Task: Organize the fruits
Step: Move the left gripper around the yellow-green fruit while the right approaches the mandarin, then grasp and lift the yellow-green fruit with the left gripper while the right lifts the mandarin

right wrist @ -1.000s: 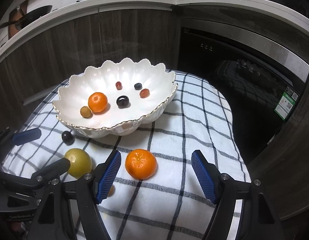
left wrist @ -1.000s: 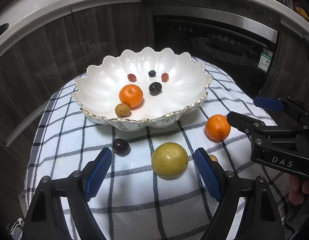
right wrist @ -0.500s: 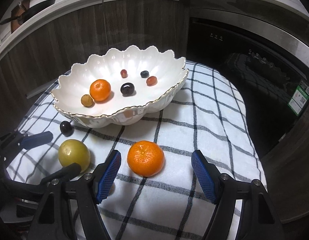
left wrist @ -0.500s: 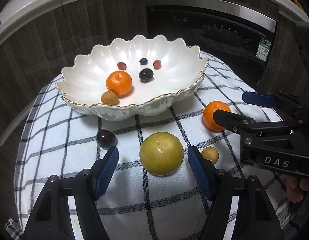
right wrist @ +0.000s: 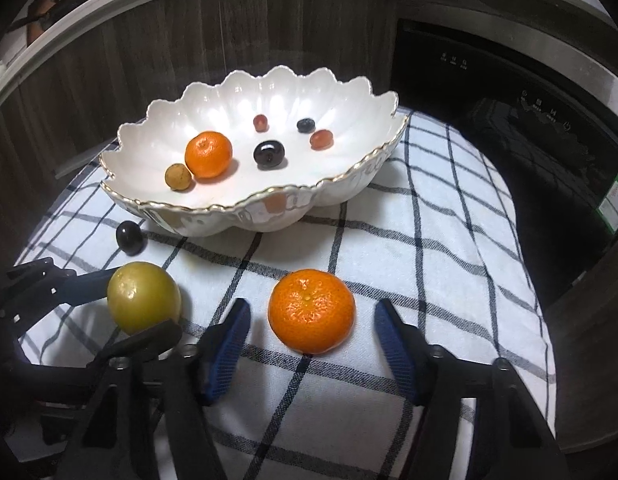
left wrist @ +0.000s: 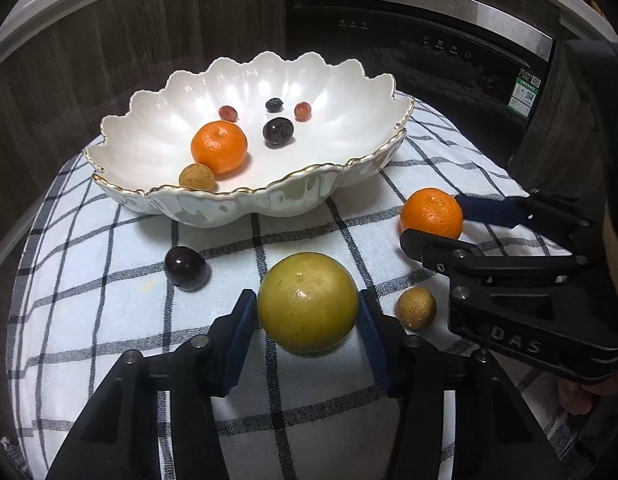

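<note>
The yellow fruit sits on the checked cloth in front of the bowl, right between the left gripper's pads. Its jaws have just been closing and the pads look to be touching both sides. The loose orange lies between the right gripper's jaws, also just closing, with a gap either side. A dark plum and a small brown fruit flank the yellow one. Open cloth lies to the right of the orange. The bowl holds another orange and small fruits. Gripper bodies are cut off below.
</note>
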### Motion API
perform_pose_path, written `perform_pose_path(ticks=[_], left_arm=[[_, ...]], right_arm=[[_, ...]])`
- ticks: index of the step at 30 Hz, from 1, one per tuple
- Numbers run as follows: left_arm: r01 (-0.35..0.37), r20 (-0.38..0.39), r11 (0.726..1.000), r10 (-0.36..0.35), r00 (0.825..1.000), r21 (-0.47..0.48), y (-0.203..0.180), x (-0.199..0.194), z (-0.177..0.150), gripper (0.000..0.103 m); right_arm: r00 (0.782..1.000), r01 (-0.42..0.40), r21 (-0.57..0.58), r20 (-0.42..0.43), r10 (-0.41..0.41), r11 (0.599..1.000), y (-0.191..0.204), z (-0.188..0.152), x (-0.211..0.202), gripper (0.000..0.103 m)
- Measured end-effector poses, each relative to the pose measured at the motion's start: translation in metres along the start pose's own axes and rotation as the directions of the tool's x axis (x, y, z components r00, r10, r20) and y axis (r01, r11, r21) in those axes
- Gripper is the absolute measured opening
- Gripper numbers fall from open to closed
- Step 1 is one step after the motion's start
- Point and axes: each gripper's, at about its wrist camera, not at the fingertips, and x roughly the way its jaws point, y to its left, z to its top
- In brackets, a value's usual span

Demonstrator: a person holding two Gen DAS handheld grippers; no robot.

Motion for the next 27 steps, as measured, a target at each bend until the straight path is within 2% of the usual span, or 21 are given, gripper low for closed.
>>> perform_pose_path(ticks=[1,2,12,27], left_arm=[[0.000,0.004,1.000,0.000,1.000,0.001,0.000,0.000,0.000,0.048],[0.001,0.006,1.000,-0.001,1.000,0.001,0.000,0.000,-0.001,0.048],[0.009,0.005,1.000,-0.009,1.000,-0.011,0.002,-0.001,-0.001,0.048],[-0.026,0.018,1.000,0.026,0.999,-0.006,0.004,-0.017,0.002,0.048]], right_arm=[[1.000,0.000,-0.002,-0.010,0.000,1.000,0.000,-0.001,0.002,0.048],[1.000,-0.003,-0.003,-0.019,0.003,1.000,0.000,-0.001,0.004,0.047],[1.000,-0.004,0.003,-0.017,0.004,1.000,0.000,-0.001,0.004,0.045],[1.000,-0.009,0.015,0.010,0.009,1.000,-0.002,0.002,-0.008,0.044]])
